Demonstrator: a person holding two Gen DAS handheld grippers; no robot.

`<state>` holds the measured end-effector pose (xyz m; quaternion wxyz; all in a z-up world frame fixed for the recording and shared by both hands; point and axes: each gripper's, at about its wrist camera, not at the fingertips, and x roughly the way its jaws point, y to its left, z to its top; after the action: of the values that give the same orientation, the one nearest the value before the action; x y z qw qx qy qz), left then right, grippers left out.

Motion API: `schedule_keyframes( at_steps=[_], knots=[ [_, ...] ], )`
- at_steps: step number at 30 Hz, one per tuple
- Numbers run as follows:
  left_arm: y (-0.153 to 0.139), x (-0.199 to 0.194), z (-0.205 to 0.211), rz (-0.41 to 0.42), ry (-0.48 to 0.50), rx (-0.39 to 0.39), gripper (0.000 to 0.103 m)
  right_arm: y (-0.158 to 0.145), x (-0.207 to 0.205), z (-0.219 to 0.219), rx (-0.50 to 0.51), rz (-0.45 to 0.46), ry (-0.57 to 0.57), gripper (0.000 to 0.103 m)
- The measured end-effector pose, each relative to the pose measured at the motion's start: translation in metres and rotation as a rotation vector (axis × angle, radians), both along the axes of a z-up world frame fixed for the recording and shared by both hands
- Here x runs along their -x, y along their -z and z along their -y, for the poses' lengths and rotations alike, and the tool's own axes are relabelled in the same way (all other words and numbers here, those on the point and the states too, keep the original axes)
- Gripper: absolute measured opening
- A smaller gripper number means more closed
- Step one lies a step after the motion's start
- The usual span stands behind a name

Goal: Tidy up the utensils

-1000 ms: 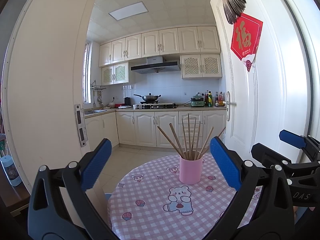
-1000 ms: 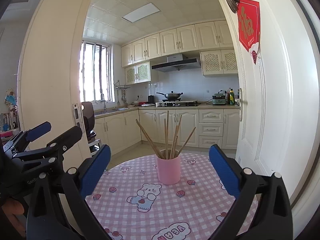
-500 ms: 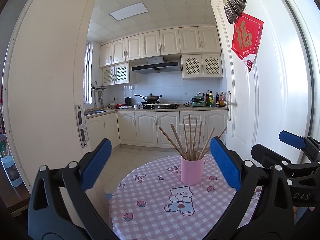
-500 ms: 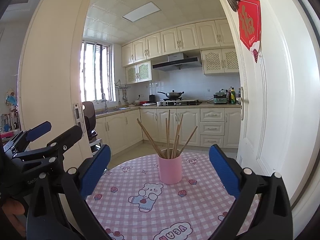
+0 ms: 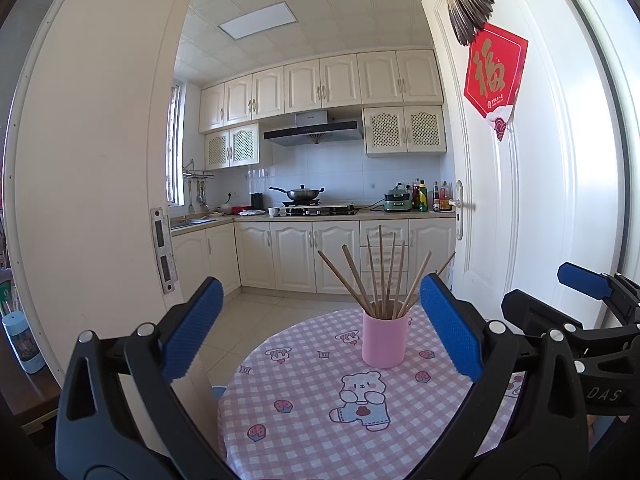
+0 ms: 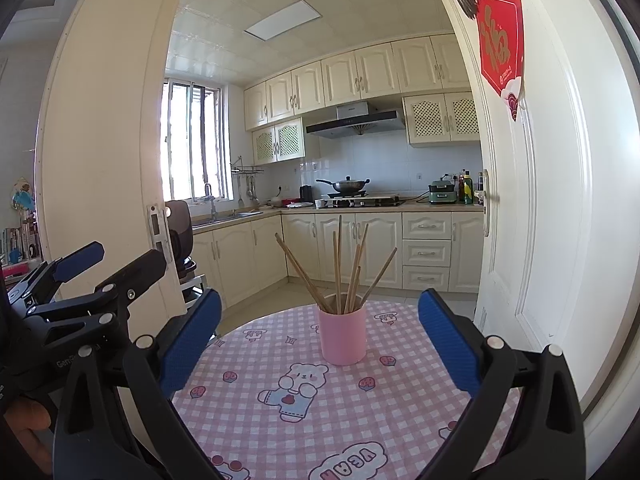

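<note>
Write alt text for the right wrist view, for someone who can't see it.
A pink cup of chopsticks stands on a round table with a pink checked cloth, framed by the open, empty right claw. The left claw shows at the left edge; a kitchen lies beyond the doorway.

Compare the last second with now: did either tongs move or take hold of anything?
Barely. Both views drift slightly, so the pink cup of wooden chopsticks slides a touch rightward in each frame. Nothing was grasped or released: left tongs and right tongs stay open and empty above the pink checked tablecloth.
</note>
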<state>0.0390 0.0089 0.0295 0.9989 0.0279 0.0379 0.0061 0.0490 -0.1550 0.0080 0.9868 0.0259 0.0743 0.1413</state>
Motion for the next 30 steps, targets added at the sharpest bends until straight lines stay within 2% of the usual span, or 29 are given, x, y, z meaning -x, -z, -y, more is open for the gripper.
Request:
schedule_keyframes(
  at_steps=[30],
  knots=[
    [0.0092, -0.0083, 0.0024, -0.02, -0.009, -0.007, 0.097, 0.0086, -0.006, 0.0006, -0.013, -0.029, -0.002, 0.095]
  ],
)
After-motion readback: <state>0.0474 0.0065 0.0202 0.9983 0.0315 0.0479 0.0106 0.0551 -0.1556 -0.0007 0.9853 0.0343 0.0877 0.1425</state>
